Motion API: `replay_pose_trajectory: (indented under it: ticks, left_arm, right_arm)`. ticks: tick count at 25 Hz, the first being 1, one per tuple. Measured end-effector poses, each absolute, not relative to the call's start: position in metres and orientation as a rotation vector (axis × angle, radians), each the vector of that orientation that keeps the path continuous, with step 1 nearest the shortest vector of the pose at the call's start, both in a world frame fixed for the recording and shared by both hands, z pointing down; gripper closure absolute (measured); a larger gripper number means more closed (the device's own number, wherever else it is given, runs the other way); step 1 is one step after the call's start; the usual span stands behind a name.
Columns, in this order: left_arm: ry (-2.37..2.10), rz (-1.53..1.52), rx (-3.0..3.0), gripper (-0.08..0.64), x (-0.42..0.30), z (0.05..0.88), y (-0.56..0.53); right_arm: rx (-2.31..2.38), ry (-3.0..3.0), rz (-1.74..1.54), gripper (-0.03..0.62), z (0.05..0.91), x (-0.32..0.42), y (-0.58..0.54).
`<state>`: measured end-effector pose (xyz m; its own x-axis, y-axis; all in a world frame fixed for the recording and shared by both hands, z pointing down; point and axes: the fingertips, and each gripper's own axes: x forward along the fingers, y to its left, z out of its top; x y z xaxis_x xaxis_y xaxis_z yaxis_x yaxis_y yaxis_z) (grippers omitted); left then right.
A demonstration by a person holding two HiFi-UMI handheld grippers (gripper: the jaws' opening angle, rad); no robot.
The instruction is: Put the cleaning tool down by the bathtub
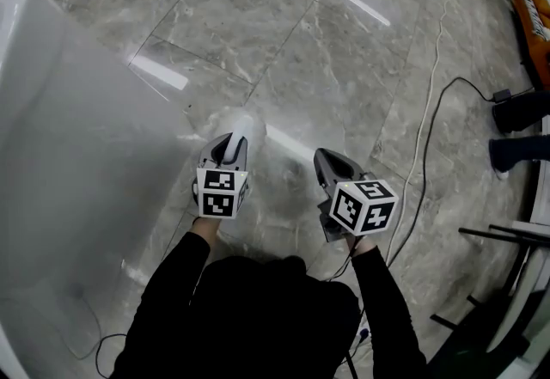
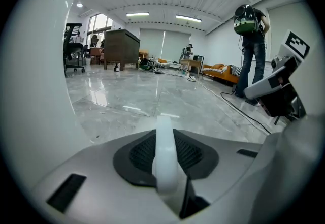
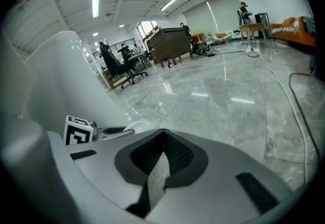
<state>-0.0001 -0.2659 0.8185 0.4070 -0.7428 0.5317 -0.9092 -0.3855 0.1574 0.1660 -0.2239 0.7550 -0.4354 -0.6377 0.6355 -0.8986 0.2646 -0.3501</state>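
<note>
My left gripper (image 1: 230,143) is shut on a white cleaning tool (image 1: 244,125), whose pale head sticks out ahead of the jaws over the marble floor. In the left gripper view the tool's white handle (image 2: 165,157) runs up between the dark pads. The white bathtub (image 1: 77,137) fills the left side, its wall close beside that gripper. My right gripper (image 1: 326,161) hovers to the right at about the same height. Its jaws are closed to a thin slit with nothing in them (image 3: 161,154). From it I see the left gripper (image 3: 114,130) against the bathtub (image 3: 61,75).
A white cable (image 1: 421,145) runs across the floor on the right, next to a person's dark shoes (image 1: 520,111). A person with a green backpack (image 2: 251,50) stands further off. Office chairs (image 2: 73,50), a wooden desk (image 2: 122,48) and an orange sofa (image 2: 223,71) are far back.
</note>
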Motion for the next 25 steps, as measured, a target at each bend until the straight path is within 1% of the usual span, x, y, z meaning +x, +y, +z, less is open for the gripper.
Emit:
replay_pose_trajectory:
  ticks: [9, 21, 25]
  left_arm:
    - [-1.418, 0.541, 2.181, 0.459, -0.001, 0.84, -0.265]
    - [-1.382, 0.628, 2.218, 0.459, 0.008, 0.853, -0.257]
    - [-1.347, 0.65, 2.213, 0.438, 0.01, 0.858, -0.251]
  right_arm:
    - [1.4, -2.147, 1.008, 0.592, 0.766, 0.168, -0.217]
    - [1.386, -2.138, 1.018, 0.592, 0.77, 0.163, -0.212]
    - [1.39, -2.134, 1.013, 0.592, 0.77, 0.163, -0.212]
